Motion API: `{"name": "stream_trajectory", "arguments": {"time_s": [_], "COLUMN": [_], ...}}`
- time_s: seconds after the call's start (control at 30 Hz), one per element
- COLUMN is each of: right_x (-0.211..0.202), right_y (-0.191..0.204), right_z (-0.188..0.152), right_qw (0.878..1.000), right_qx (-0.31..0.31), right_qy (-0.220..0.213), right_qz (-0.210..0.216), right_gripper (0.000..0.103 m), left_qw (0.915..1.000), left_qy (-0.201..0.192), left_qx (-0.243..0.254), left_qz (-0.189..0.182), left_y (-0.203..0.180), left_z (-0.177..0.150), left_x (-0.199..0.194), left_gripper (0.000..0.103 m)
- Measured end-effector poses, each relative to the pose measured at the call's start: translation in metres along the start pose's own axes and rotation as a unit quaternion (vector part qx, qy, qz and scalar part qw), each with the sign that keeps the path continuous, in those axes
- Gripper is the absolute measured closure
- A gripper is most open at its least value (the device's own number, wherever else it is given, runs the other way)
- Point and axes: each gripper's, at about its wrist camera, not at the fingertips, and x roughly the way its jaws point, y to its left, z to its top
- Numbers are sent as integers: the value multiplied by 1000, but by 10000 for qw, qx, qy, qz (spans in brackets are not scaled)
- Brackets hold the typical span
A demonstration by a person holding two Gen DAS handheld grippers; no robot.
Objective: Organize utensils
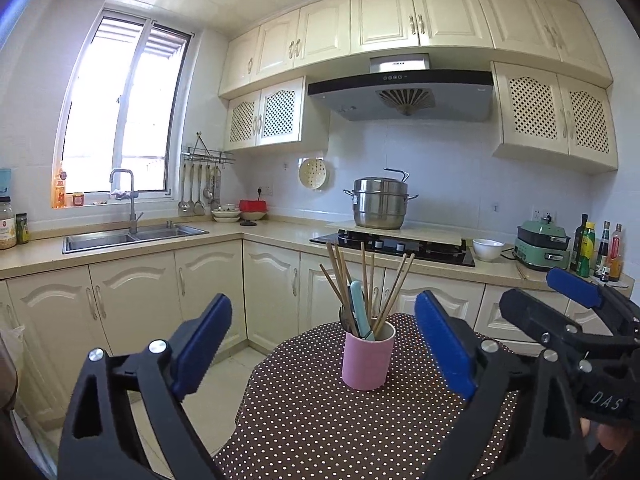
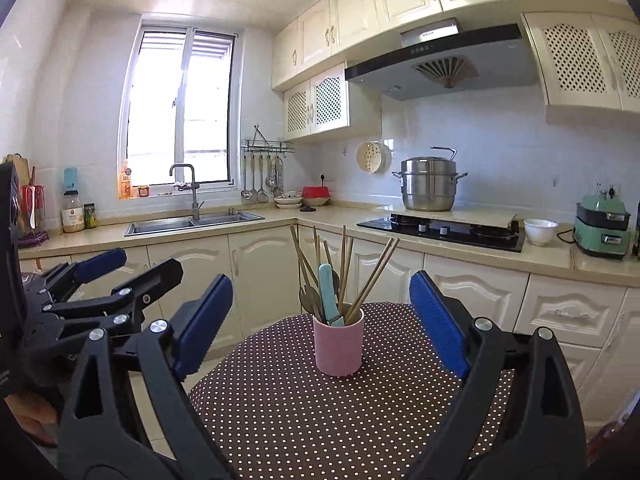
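On dotted table (image 1: 320,420), pink cup (image 1: 366,360), chopsticks (image 1: 394,286)

A home kitchen. Cream wall cupboards (image 1: 384,20) run above an L-shaped counter (image 1: 280,236) with matching base cupboards (image 1: 132,288). A steel double sink (image 1: 132,236) with a tall tap (image 1: 126,196) sits beneath a window (image 1: 124,128). A gas hob (image 1: 396,246) carries a steel steamer pot (image 1: 380,204) under an extractor hood (image 1: 400,92). Ladles (image 1: 196,192) hang from a wall rack; bowls (image 1: 226,214), oil bottles (image 1: 596,248) and a green electric cooker (image 1: 542,244) stand on the counter. In front is a small table with a dotted cloth (image 1: 320,420).
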Motion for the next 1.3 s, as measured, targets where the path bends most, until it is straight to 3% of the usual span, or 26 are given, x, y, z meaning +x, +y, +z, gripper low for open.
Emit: {"name": "stream_trajectory", "arguments": {"time_s": [1.3], "right_x": [-13], "right_y": [1], "right_z": [0], "right_qw": [9999], "right_qx": [-79], "right_qy": [-44], "right_qz": [-80], "right_gripper": [12], "left_qw": [9992], "left_qy": [-326], "left_qx": [205], "left_qz": [97], "left_y": [-7], "left_z": [6], "left_x": [-23], "left_gripper": [11]}}
